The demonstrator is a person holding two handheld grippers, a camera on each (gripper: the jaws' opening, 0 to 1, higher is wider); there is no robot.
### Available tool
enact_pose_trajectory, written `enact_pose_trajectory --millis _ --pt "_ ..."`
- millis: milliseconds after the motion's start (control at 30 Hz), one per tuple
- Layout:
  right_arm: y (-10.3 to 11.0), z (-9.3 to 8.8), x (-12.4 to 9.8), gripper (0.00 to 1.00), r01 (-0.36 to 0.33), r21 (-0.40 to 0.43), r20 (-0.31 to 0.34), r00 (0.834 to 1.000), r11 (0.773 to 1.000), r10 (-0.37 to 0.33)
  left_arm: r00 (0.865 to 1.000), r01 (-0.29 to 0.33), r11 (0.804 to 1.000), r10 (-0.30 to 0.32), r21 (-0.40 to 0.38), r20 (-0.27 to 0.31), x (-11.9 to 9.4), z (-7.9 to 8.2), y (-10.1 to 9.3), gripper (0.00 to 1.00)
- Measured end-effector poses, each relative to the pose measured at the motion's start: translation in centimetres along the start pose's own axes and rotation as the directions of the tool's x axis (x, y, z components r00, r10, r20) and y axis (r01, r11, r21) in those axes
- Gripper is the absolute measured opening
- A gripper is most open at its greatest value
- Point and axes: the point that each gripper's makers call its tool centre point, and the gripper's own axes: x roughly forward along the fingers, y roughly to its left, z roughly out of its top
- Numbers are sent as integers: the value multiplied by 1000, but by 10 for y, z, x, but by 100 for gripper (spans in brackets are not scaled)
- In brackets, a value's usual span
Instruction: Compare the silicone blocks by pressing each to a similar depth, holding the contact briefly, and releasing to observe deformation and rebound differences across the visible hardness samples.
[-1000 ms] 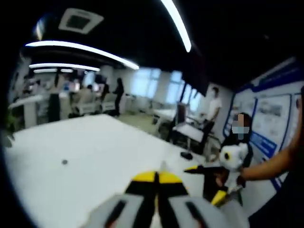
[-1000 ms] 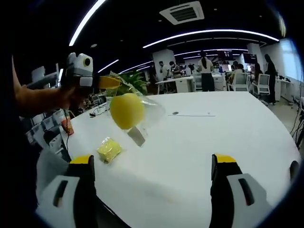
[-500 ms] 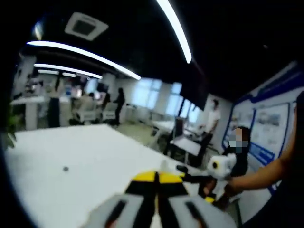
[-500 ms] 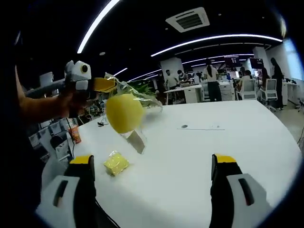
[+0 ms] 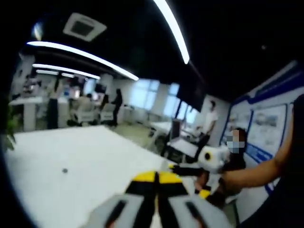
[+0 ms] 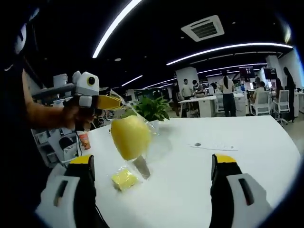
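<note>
Clearly no pressing has begun: the large yellow silicone block hangs in a clear bag above the worktop, pinched shut in the left tongs. A smaller yellow block lies below it near the worktop's left edge. The right tongs stand wide open, empty, near both. Judging so, next comes setting the bagged block down.
</note>
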Motion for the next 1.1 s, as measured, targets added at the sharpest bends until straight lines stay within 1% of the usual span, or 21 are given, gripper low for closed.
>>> enact_pose_trajectory --millis 67,133,167,200,233,267,367,467,533,600,633,733,833,900,1000,1100 --pt "2 2 4 96 -9 -1 8 1000 1000 9 1000 7 1000 -7 -2 4 -2 3 -2 0" --pt "7 8 9 96 -23 -10 41 999 1000 23 1000 15 1000 -15 -7 6 -4 6 -3 0" --pt "16 12 11 96 -65 3 63 996 998 65 1000 19 1000 -19 -8 6 -5 8 -3 0" --pt "18 14 13 95 -75 11 74 994 997 74 1000 19 1000 -19 -8 6 -5 8 -3 0" --pt "18 15 13 92 -70 6 76 995 998 69 1000 20 1000 -20 -10 6 -5 9 -3 0" --pt "23 16 15 90 -88 8 82 993 996 87 1000 25 1000 -25 -15 6 -6 9 -5 0" --pt "28 14 23 87 -106 2 72 992 994 106 999 34 999 -33 -21 17 -7 10 -9 0" --pt "32 16 27 77 -130 -12 73 989 991 131 999 42 999 -42 -25 17 -8 9 -13 0" --pt "36 20 29 69 -153 -10 85 984 988 153 999 48 998 -47 -30 15 -9 8 -15 0" --pt "39 21 32 64 -164 -22 83 983 986 165 998 53 998 -52 -32 17 -10 9 -17 0" --pt "40 21 33 60 -170 -27 79 982 985 172 998 55 998 -54 -34 19 -10 9 -18 0" --pt "42 21 34 53 -181 -21 82 980 983 183 998 63 997 -63 -32 21 -11 11 -22 0" --pt "47 21 33 48 -200 -25 88 975 979 202 997 72 997 -71 -35 29 -13 15 -24 0" --pt "49 24 33 45 -210 -11 100 972 978 210 997 74 997 -73 -35 31 -13 16 -24 0" --pt "48 30 33 46 -223 6 126 967 975 220 996 82 996 -80 -45 40 -14 20 -25 0" --pt "48 32 33 44 -228 8 134 965 974 224 995 93 994 -91 -53 46 -14 22 -26 0"
